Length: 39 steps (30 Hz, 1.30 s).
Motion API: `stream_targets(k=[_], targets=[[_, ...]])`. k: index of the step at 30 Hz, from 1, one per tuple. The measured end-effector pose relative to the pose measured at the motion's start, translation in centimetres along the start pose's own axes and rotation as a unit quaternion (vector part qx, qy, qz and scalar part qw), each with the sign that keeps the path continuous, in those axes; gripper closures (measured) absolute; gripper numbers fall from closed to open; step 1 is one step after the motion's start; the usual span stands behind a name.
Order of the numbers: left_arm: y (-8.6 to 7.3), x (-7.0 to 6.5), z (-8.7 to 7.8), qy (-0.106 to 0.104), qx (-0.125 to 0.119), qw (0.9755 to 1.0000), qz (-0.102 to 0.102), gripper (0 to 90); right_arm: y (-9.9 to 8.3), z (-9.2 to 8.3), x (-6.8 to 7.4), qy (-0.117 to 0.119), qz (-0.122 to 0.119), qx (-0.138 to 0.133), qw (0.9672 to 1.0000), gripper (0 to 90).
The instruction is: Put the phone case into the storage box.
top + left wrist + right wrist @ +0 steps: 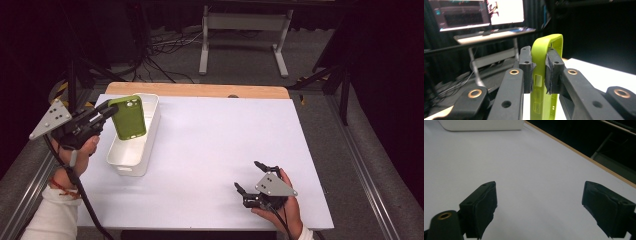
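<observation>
While no writing can be read on it, the green case [128, 118] sits clamped between the left gripper [539, 68] jaws, held above the white bin [145, 150], whose visible floor is bare. Right gripper [251, 176] jaws gape unloaded over the desk [210, 140].

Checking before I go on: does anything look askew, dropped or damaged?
Nothing stands out. The left gripper holds the green phone case above the white bin; the right gripper sits open over bare table.
</observation>
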<state>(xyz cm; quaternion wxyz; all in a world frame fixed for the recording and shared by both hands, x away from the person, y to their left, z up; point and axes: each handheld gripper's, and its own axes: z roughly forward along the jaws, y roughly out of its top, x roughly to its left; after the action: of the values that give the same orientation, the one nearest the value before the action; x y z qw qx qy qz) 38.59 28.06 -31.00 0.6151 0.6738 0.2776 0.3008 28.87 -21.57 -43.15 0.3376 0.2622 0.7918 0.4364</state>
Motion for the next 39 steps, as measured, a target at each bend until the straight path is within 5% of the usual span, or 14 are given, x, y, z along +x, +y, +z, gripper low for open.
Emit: stream_targets(k=[13,39], targets=[[0.2,3.4,3.4,0.006,0.028,0.9996,-0.006,78.5,0.3,0.3,0.3,0.015,0.0,-0.002,0.9999,14.0],[-4.0,7.1,9.5,0.008,0.083,0.9962,-0.026,78.5,0.2,1.1,-0.3,0.022,0.006,0.008,0.9997,13.5]])
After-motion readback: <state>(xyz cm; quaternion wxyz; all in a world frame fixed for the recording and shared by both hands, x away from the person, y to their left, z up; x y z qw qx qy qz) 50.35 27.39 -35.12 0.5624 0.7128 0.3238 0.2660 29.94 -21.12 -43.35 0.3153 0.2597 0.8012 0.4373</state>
